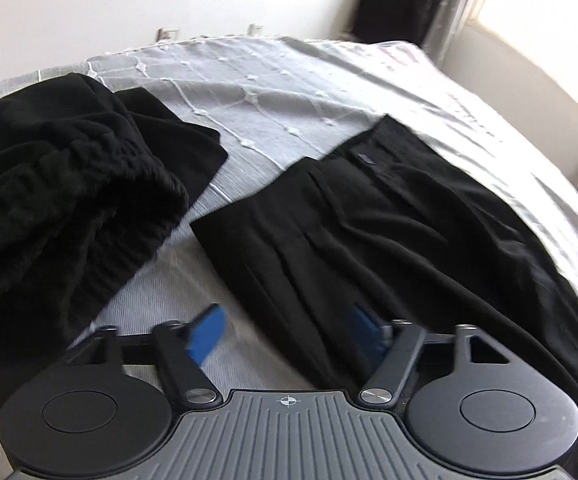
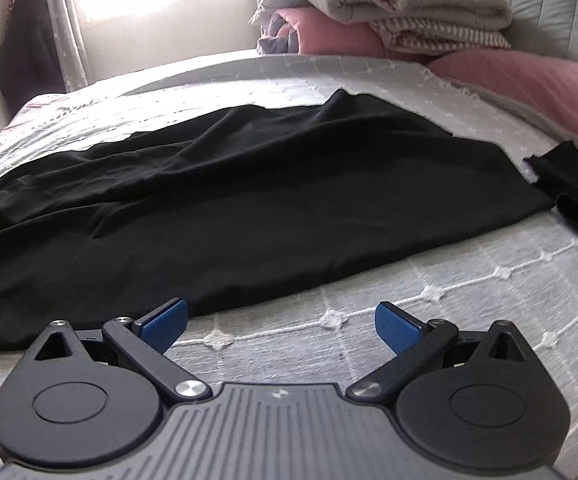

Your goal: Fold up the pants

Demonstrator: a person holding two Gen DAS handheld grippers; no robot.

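Black pants [image 1: 389,216] lie spread flat on the bed, waistband toward the far side in the left wrist view, legs running off to the right. My left gripper [image 1: 287,330] is open and empty, just above the near edge of the waist end. The right wrist view shows the pants' legs [image 2: 217,200] lying across the bed. My right gripper [image 2: 281,326] is open and empty, over bare bedcover just in front of the near edge of the legs. Its left fingertip [image 2: 165,322] is next to the fabric edge.
A heap of other black clothes [image 1: 61,200] lies at the left on the grey-white bedcover [image 1: 249,92]. Another black garment [image 2: 573,184] sits at the right. Folded blankets [image 2: 385,4] and pink pillows [image 2: 529,76] are stacked at the headboard. A window and curtain stand behind.
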